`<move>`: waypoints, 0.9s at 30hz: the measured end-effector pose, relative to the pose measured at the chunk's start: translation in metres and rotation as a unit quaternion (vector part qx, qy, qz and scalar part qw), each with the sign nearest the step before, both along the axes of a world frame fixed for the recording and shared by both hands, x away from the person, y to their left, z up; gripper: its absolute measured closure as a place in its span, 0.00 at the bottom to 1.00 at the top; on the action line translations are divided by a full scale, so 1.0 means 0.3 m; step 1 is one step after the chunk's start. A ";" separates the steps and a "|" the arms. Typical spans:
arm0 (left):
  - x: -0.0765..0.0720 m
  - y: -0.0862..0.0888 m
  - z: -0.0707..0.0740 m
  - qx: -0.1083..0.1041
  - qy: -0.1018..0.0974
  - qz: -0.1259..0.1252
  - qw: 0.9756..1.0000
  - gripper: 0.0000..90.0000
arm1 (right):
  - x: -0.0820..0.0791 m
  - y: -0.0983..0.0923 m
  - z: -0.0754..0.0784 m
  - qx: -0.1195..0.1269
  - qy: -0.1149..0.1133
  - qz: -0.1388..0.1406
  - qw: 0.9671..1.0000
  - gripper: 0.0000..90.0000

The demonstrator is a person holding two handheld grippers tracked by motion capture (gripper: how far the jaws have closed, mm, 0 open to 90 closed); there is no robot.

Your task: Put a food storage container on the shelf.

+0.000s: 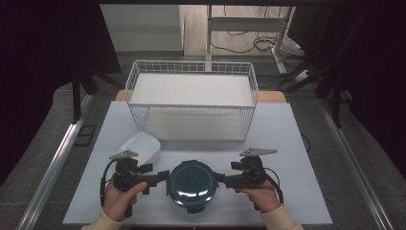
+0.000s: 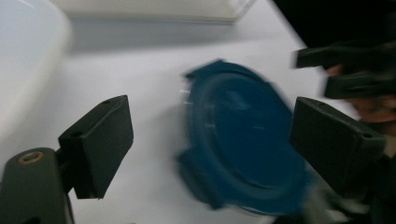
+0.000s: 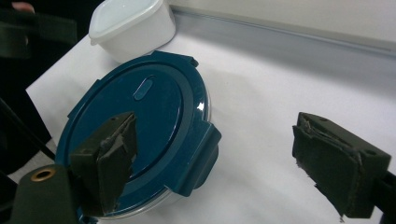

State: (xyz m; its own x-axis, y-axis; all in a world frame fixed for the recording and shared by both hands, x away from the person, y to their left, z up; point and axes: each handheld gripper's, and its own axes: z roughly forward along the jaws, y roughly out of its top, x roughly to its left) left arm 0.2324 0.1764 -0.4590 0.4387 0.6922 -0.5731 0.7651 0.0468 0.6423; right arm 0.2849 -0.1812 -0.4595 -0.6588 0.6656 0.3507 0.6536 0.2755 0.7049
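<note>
At the left, my left gripper (image 1: 164, 180) stands released, jaws wide, beside the round clear container with a dark blue clip-on lid (image 1: 192, 184), which sits near the white table's (image 1: 287, 143) front edge. It looks rigid, smooth and possibly heavy; I would grip its side clip tabs. At the right, my right gripper (image 1: 219, 180) is also released. A white lidded plastic tub (image 1: 141, 146) and white wire basket (image 1: 191, 98) lie behind; open room lies right
</note>
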 end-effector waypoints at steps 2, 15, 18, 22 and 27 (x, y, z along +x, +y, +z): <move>-0.011 -0.020 -0.003 0.012 -0.001 -0.003 1.000 0.14 | -0.006 -0.009 -0.003 0.008 0.006 -0.004 1.000 0.15; 0.002 -0.028 -0.098 0.019 0.046 0.006 0.999 0.15 | -0.008 -0.005 -0.073 0.018 0.064 0.003 0.998 0.12; 0.004 -0.035 -0.122 0.001 0.063 0.002 0.998 0.15 | -0.007 0.012 -0.092 0.018 0.075 0.008 0.997 0.11; 0.005 -0.046 -0.138 -0.001 0.072 0.001 0.997 0.15 | -0.003 0.034 -0.109 0.026 0.092 0.017 0.995 0.10; 0.010 -0.064 -0.161 -0.017 0.088 -0.006 0.996 0.16 | 0.012 0.058 -0.126 0.037 0.109 0.015 0.993 0.10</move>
State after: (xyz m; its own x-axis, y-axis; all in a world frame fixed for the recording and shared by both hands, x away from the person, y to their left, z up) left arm 0.2354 0.1573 -0.5074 0.3376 0.6660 -0.6652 0.8660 0.0572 0.4967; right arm 0.2884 -0.1639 -0.4972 -0.5813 0.6143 0.5336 0.7849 0.2503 0.5668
